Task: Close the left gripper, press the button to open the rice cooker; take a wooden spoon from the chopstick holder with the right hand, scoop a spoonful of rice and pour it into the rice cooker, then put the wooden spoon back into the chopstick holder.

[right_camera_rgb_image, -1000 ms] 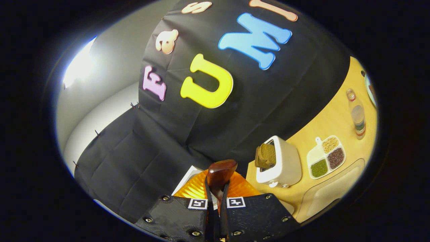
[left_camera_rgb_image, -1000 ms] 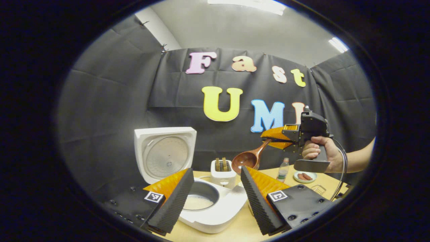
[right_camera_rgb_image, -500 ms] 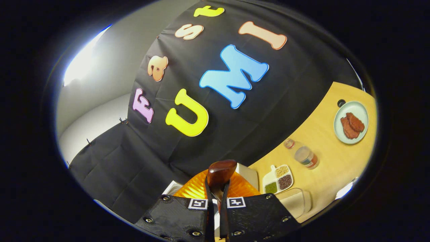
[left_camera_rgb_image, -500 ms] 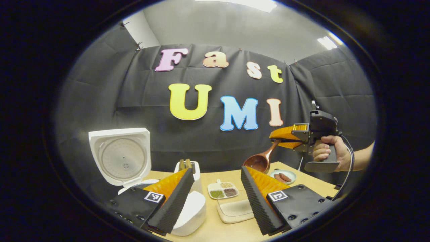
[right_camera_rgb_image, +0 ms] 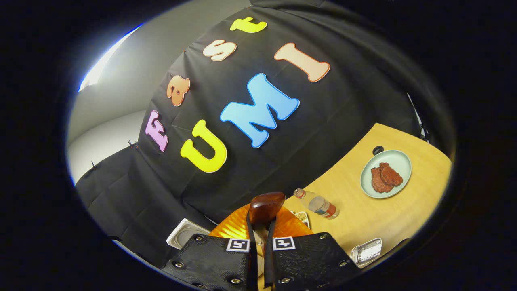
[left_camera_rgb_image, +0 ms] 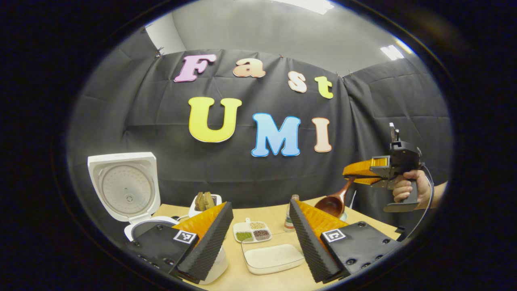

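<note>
at lower left of the left gripper view, the rice cooker (left_camera_rgb_image: 133, 226) stands with its lid (left_camera_rgb_image: 124, 184) raised upright, so the button step reads as done. the left gripper (left_camera_rgb_image: 258, 238) sits at the bottom of that view with its fingers spread wide and nothing between them.

at the right edge of the same view, a hand (left_camera_rgb_image: 408, 186) holds the right gripper (left_camera_rgb_image: 357, 174) above the table (left_camera_rgb_image: 274, 212). its fingers are pressed together on the handle of the wooden spoon (left_camera_rgb_image: 334, 202), whose bowl hangs down and left. in the right gripper view, the spoon shows at bottom centre (right_camera_rgb_image: 264, 206), clamped between the two fingers.

status: whether the spoon carries rice cannot be told. the shallow tray of rice (left_camera_rgb_image: 272, 258) lies at bottom centre of the left gripper view, just below the divided dish of grains (left_camera_rgb_image: 252, 233).

remaining, at the least: return the spoon to the chopstick holder, whose position cannot be confirmed. if the scoop and pour are not yet done, they come first.
</note>
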